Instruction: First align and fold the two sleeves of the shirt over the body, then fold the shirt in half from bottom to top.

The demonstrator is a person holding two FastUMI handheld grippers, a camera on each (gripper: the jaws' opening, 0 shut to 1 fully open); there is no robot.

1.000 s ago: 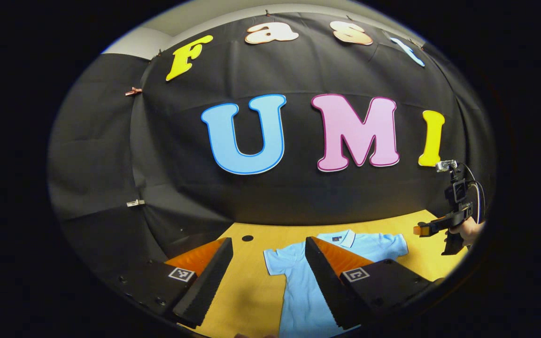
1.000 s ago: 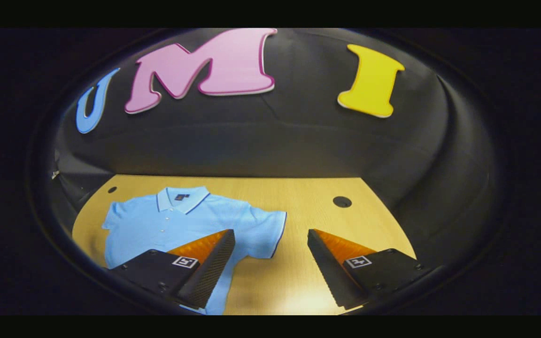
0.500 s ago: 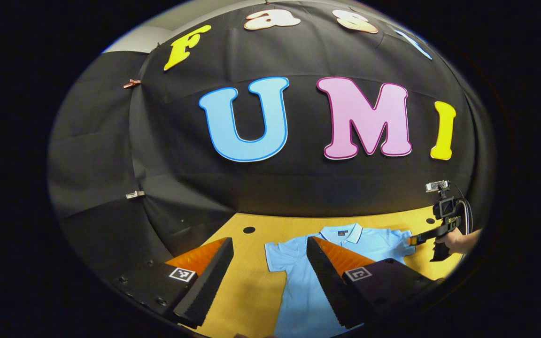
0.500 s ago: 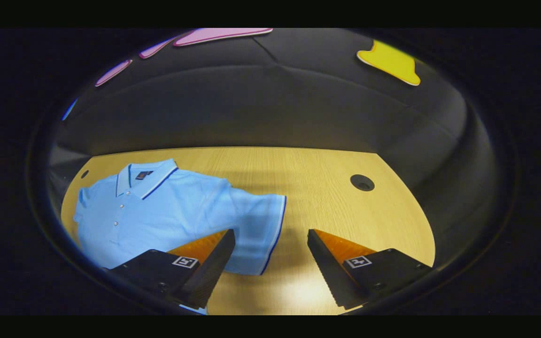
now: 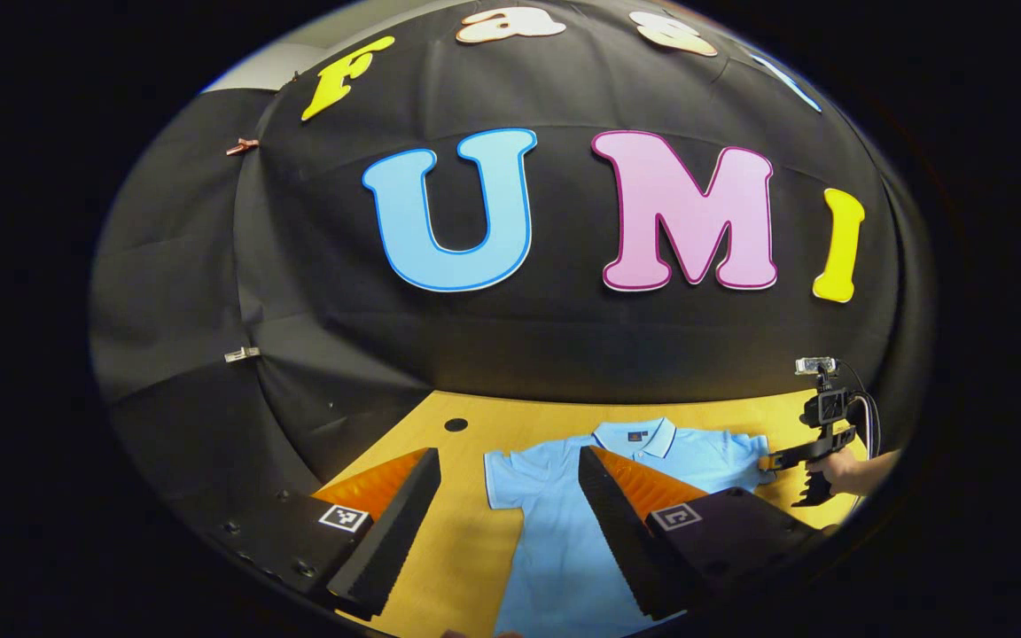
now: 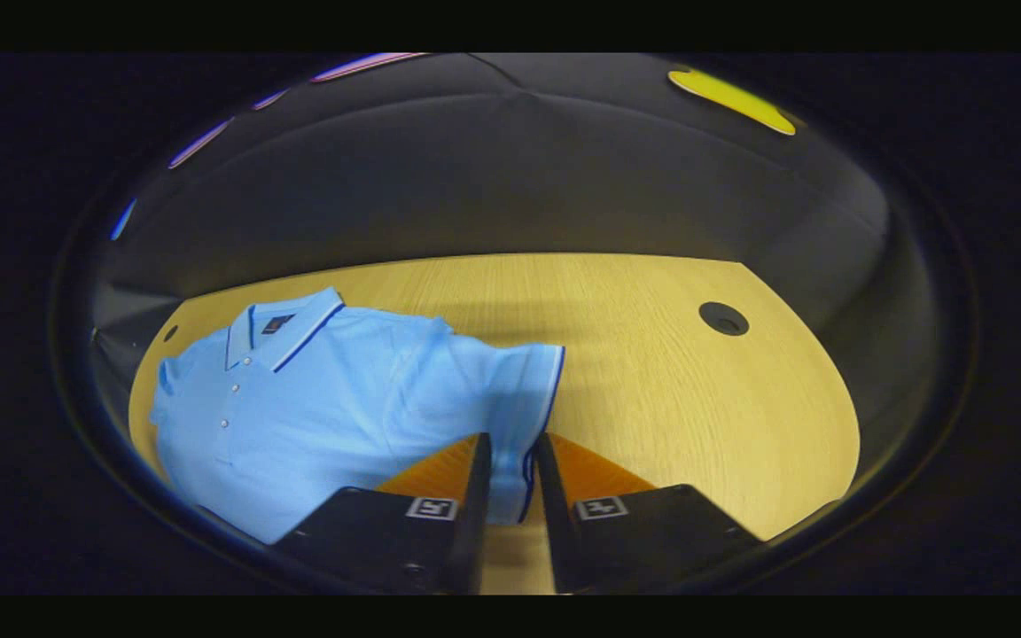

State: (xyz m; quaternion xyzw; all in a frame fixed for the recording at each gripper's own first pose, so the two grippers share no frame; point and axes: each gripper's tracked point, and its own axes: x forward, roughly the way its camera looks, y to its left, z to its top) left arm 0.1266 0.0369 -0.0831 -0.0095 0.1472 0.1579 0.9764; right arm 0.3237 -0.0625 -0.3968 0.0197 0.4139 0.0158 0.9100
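A light blue polo shirt (image 5: 555, 532) lies flat and face up on the wooden table (image 5: 466, 558), collar toward the booth wall. My left gripper (image 5: 508, 456) hangs open above the shirt's left sleeve (image 5: 503, 478) without touching it. In the right gripper view the shirt (image 6: 333, 390) spreads to the left, and my right gripper (image 6: 510, 439) is shut on the hem of the right sleeve (image 6: 524, 381), the cloth pinched between both fingers. The left gripper view also shows the right gripper (image 5: 776, 462) at that sleeve's tip.
A hand (image 5: 856, 470) holds the right gripper at the table's right side. Round cable holes sit in the table near the wall (image 5: 455, 424) (image 6: 723, 317). Bare wood (image 6: 697, 408) stretches to the right of the shirt. The black cloth wall stands behind the table.
My right gripper came down onto the right sleeve and went from wide open to shut on its hem. The left gripper drifted slightly lower and stayed open.
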